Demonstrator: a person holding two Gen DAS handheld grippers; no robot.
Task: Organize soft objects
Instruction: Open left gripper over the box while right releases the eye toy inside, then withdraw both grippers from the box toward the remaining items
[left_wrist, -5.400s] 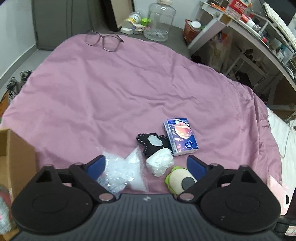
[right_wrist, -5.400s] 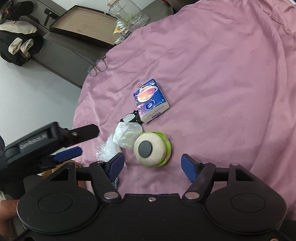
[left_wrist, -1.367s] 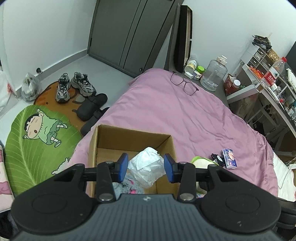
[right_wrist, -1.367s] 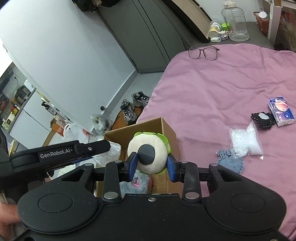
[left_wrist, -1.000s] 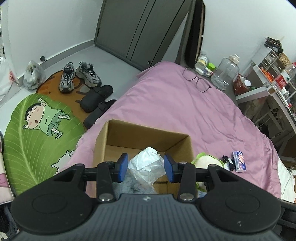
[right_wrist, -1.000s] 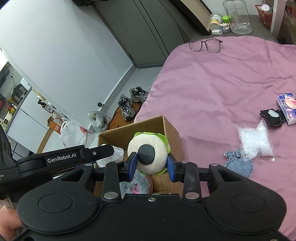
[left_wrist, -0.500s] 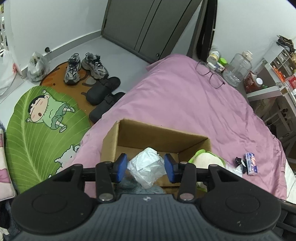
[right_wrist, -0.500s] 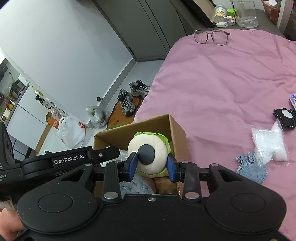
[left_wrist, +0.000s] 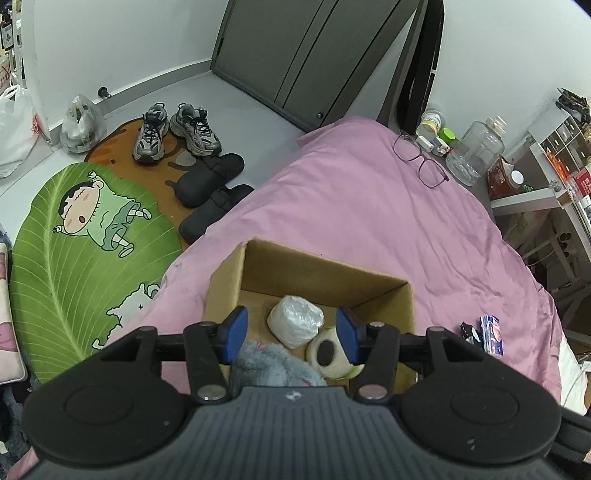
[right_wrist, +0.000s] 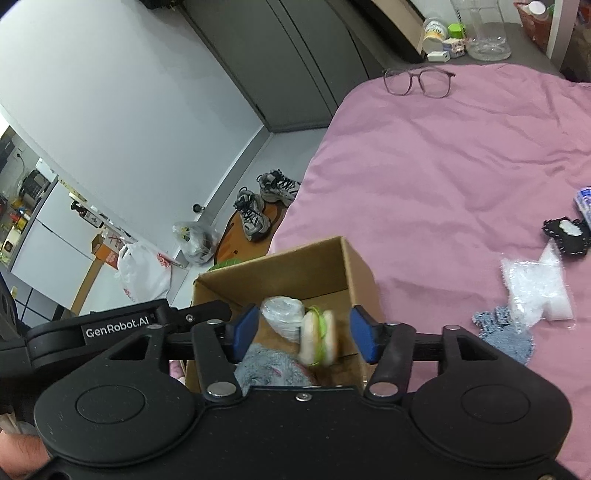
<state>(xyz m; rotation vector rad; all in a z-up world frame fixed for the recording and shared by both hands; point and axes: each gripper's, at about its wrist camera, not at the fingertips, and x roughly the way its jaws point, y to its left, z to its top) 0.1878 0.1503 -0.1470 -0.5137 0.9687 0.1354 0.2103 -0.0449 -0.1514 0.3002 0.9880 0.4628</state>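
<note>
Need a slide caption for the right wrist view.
Right hand-held gripper opening, round plush toy dropping into cardboard box on pink bedspread.

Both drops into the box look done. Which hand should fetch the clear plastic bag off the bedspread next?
Right, probably. The right tongs are opening, nothing gripped, and the clear plastic bag lies just to their right on the pink bedspread. The left tongs, also opening, hang over the cardboard box, with the bag out of view.

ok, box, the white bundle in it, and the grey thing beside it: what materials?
Box: brown corrugated cardboard by its look, matte, raw edges. White bundle: probably thin crinkled plastic film, glossy highlights; contents unclear. Grey thing: fuzzy plush or fleece, matted pile.
</note>
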